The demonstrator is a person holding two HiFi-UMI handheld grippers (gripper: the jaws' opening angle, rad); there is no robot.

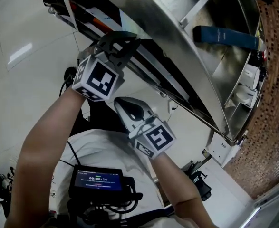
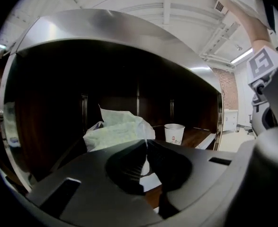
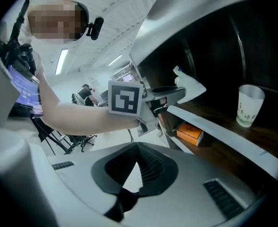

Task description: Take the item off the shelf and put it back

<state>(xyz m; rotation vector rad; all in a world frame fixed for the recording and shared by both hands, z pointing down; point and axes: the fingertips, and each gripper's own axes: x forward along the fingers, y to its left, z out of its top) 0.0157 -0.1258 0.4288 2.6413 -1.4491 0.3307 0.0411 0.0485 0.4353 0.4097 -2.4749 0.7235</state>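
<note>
In front of the person stands one large steel shelf unit [image 1: 177,37] with dark wooden boards, and two handheld grippers point toward it. The dark left gripper [image 2: 146,143] has its jaws clenched on the single crumpled white-and-pale-green bag [image 2: 117,129]. The bag is at the front of the shelf opening, just above the board's white edge strip. Whether it rests on the board cannot be told. In the right gripper view a corner of the bag pokes out past those jaws. The white right gripper [image 3: 138,148] is lower and nearer the person in the head view. Its jaws are pressed together with nothing between them. One flat dark-blue box [image 1: 227,36] lies on an upper steel shelf. One small orange box [image 3: 192,132] lies on the board below the bag's level. One white paper cup with red print [image 2: 174,133] stands upright on the same board, near the bag and to its right in the left gripper view.
</note>
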